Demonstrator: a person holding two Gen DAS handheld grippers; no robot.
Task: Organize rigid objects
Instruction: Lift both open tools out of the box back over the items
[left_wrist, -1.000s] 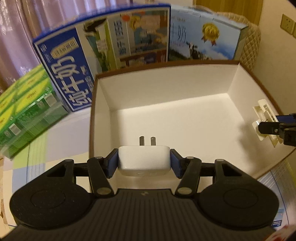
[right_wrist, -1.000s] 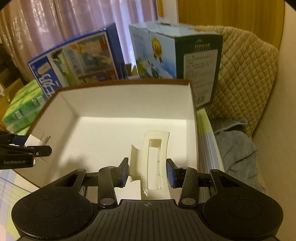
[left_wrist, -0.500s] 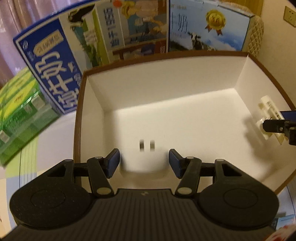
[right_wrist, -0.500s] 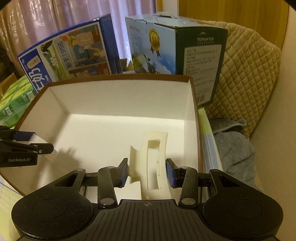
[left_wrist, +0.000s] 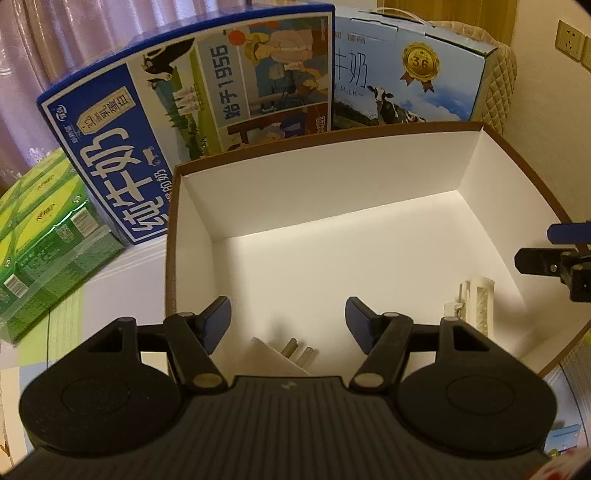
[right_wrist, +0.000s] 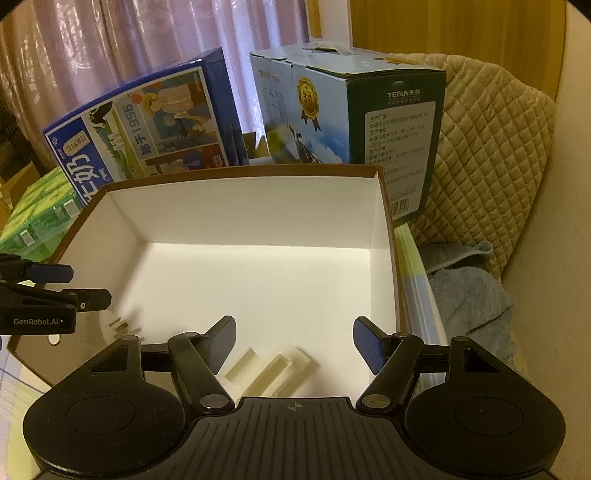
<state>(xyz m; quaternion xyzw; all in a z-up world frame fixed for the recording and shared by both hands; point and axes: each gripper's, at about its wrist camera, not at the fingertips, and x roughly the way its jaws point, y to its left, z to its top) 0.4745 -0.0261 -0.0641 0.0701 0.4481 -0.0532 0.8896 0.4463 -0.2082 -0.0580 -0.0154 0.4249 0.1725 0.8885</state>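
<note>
Jaws of left gripper (left_wrist: 288, 325) spread wide, empty, above white two-pin plug adapter (left_wrist: 280, 354) in white-lined brown cardboard box (left_wrist: 332, 192); right gripper (right_wrist: 294, 341) likewise wide, empty, over cream plastic clip (right_wrist: 269, 371).

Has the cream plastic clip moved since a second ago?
Yes. The cream clip has dropped from the open right gripper onto the white box floor, near its front wall.

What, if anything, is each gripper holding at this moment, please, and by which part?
Nothing: the left gripper and the right gripper are open, and the charger and the cream plastic piece lie inside the box.
</note>
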